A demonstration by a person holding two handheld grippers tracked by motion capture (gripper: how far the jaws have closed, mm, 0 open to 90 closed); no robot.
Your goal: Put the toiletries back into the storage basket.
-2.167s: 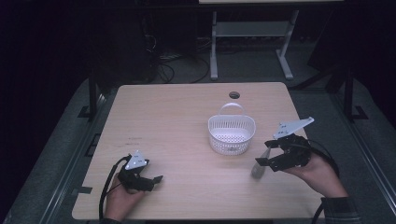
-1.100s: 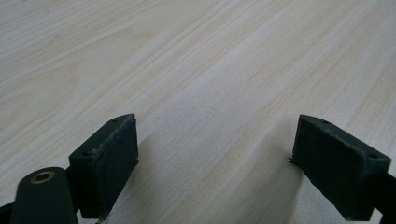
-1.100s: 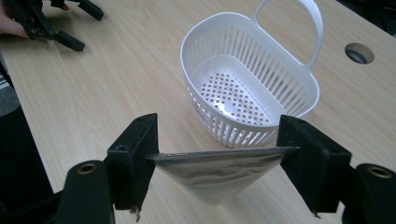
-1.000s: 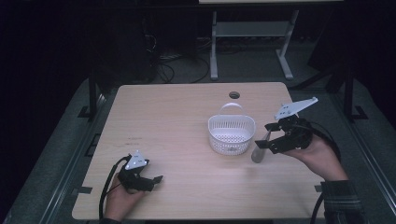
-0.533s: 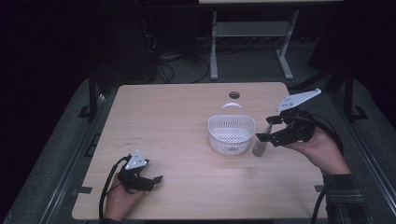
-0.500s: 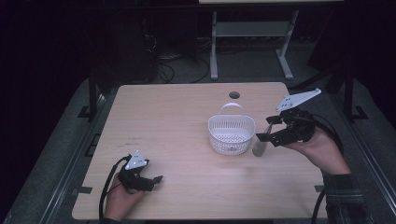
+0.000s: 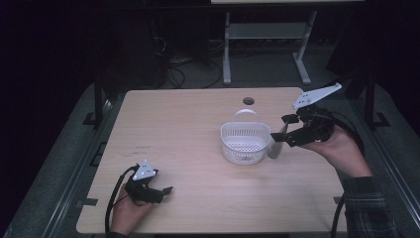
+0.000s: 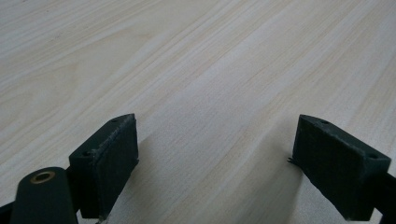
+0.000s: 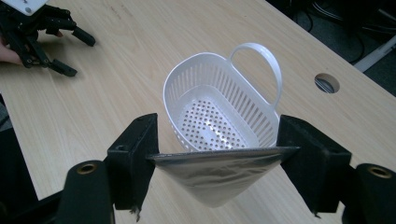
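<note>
No readable text

No lettering, label, brand, number or sign can be made out on the table (image 7: 198,129); the white basket (image 7: 245,143) is unmarked; the silvery pouch (image 9: 217,173) shows a plain face; the grey plates on the grippers carry nothing legible.

We see a table (image 8: 224,70) of pale wood-grain laminate, smooth with a faint sheen, beneath the matt black jaws of the left gripper (image 8: 219,163), whose pads look slightly rough. Between the jaws of the right gripper (image 9: 217,161) we see a silvery pouch (image 9: 217,175), glossy and crinkled like foil or thin plastic film. Just beyond those jaws sits a white basket (image 9: 219,112) of smooth, shiny plastic, its walls slotted and its floor perforated.
</note>
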